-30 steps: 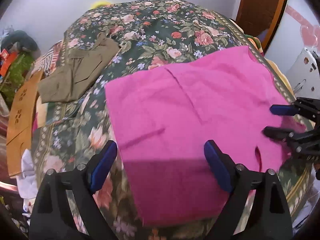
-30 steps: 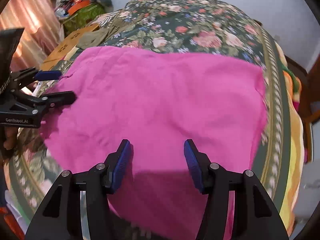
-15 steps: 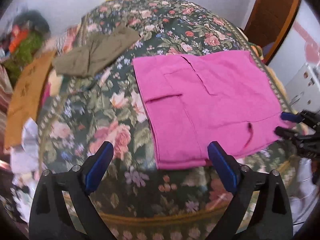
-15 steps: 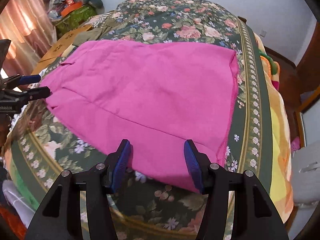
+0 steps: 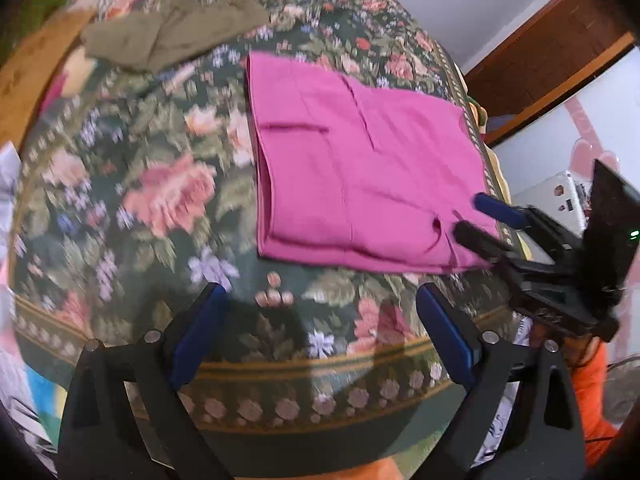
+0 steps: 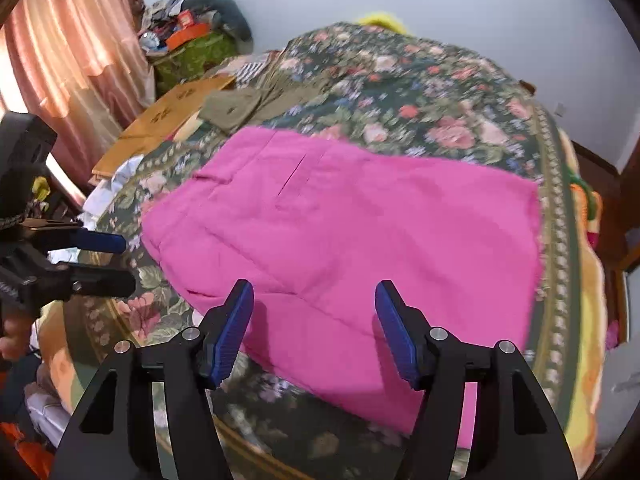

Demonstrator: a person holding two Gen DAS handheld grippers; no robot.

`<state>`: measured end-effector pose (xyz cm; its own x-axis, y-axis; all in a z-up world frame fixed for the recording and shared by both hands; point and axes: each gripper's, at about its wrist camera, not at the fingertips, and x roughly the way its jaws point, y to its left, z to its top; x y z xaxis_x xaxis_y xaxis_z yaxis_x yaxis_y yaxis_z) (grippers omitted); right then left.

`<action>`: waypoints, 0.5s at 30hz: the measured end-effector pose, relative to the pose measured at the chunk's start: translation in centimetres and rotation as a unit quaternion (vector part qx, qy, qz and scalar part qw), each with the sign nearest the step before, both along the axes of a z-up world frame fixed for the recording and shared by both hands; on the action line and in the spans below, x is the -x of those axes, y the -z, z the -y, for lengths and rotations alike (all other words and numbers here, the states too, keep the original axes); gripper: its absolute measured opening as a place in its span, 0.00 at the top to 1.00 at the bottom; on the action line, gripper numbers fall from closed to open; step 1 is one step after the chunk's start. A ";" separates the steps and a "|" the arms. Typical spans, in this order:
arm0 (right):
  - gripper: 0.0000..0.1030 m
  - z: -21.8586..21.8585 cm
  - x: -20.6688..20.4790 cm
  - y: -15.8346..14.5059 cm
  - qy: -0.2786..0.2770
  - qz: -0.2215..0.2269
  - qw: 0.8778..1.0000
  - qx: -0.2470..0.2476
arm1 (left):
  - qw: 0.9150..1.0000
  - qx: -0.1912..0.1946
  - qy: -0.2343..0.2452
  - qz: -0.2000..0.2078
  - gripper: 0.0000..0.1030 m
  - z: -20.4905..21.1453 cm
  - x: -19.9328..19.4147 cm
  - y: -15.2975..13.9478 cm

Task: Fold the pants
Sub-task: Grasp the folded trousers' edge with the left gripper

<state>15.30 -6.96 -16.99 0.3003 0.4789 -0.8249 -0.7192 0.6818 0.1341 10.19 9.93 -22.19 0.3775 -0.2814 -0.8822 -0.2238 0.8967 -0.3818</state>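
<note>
Pink pants (image 5: 360,168) lie folded flat on the floral bed cover (image 5: 160,200). In the left wrist view my left gripper (image 5: 320,300) hovers open over bare cover, short of the pants' near edge, with nothing between its fingers. My right gripper (image 5: 470,216) shows at the pants' right corner. In the right wrist view the pants (image 6: 360,232) fill the middle. There my right gripper (image 6: 314,292) hangs above their near edge, its jaws opening and holding nothing. The left gripper (image 6: 124,262) stands open just off the pants' left side.
An olive garment (image 5: 176,32) lies crumpled at the far left of the bed, also visible as the olive garment (image 6: 240,108). Flat cardboard (image 6: 160,128), a cluttered pile (image 6: 192,32) and a pink curtain (image 6: 60,60) stand beyond the bed's left side. A wooden door (image 5: 540,52) is at the right.
Both grippers have drawn back from the pink pants toward the bed's near edge. The left gripper now sits over bare cover. The right jaws stand wider.
</note>
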 end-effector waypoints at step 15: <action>0.42 0.4 -0.1 2.8 -0.009 -0.044 0.999 -0.013 | 0.993 0.103 -0.049 0.017 0.02 -0.3 -3.5 0.8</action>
